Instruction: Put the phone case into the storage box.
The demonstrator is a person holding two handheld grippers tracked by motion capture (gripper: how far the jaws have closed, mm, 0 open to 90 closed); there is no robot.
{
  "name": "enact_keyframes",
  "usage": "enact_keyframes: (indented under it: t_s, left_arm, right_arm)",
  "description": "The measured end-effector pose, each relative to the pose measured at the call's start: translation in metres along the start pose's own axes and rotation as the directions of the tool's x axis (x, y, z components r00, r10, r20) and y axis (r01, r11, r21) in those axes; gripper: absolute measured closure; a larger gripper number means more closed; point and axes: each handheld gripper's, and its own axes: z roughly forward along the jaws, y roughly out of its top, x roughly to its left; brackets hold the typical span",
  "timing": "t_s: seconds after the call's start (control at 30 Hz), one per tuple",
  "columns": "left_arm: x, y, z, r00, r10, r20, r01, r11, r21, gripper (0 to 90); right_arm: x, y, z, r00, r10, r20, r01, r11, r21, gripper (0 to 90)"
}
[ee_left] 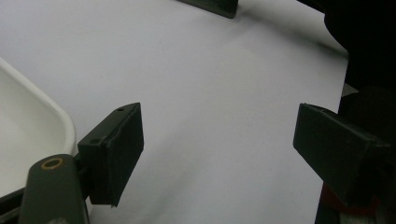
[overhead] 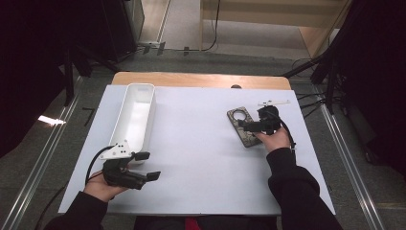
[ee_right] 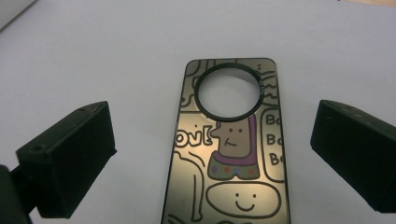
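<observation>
both tools, left [overhead: 147, 166] and right [overhead: 242, 125], gape wide.

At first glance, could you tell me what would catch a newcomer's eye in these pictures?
Most striking is the phone case, printed with cartoon doodles and a round camera hole, lying flat on the white table at its right side, between the open right tongs. Next comes the long white tray on the left, with the open left tongs just beside its near end.

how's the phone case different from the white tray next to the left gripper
The phone case is flat, dark and covered in cartoon drawings, with a round camera hole; the white tray is plain, deep-walled and much longer. The case lies between the right gripper's open jaws; the tray sits beside the left gripper. Both rest on the white table.
</observation>
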Motion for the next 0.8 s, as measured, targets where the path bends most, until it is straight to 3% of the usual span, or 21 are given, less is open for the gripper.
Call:
enact_keyframes:
  t_s: [0.3, 0.8]
  left_arm:
    - [0.0003, -0.0001, 0.0008, 1.0000, -0.001, 0.001, 0.001, 1.0000, 0.004, 15.8]
    - [0.0002, -0.0001, 0.0003, 1.0000, 0.003, 0.002, -0.003, 1.0000, 0.003, 15.8]
  right_arm:
    - [-0.0015, 0.0000, -0.0002, 0.9999, 0.012, -0.002, -0.012, 1.000, 0.005, 0.0]
    - [-0.0022, -0.0015, 0.0053, 1.0000, 0.002, 0.009, -0.003, 0.997, 0.077, 0.0]
